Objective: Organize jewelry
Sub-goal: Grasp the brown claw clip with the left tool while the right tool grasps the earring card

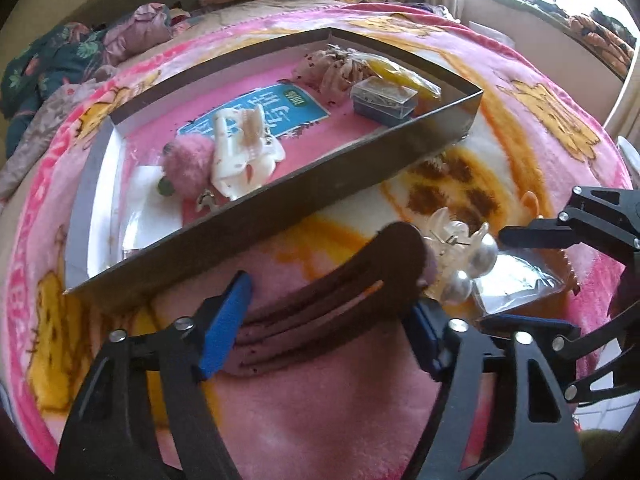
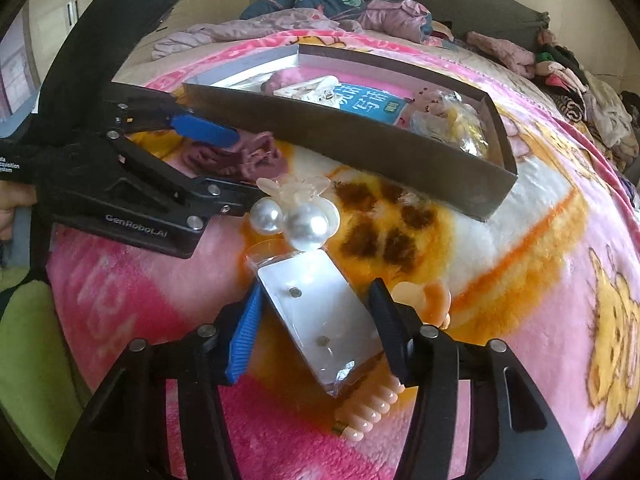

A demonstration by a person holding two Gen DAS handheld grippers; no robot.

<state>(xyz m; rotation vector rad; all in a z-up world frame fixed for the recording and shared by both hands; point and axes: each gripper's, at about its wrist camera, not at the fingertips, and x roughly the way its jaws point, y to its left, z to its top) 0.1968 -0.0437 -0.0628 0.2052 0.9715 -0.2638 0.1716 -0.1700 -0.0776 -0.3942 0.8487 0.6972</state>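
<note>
Straddling a dark brown hair clip (image 1: 328, 312) on the bed's pink blanket (image 1: 320, 412), the left tongs (image 1: 320, 332) stand apart, pads not visibly pressing. The right tongs (image 2: 316, 320) likewise bracket a clear earring packet (image 2: 320, 312). The clip looks stiff and light, best pinched across its width; the packet seems slippery and flimsy, so grip its card edges. Both lie just beside the open box (image 1: 256, 216).

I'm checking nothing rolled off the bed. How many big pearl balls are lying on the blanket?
2. One pearl ball lies on the left, the other touches it on the right, both beside the clear hair clip. More may be hidden.
</note>
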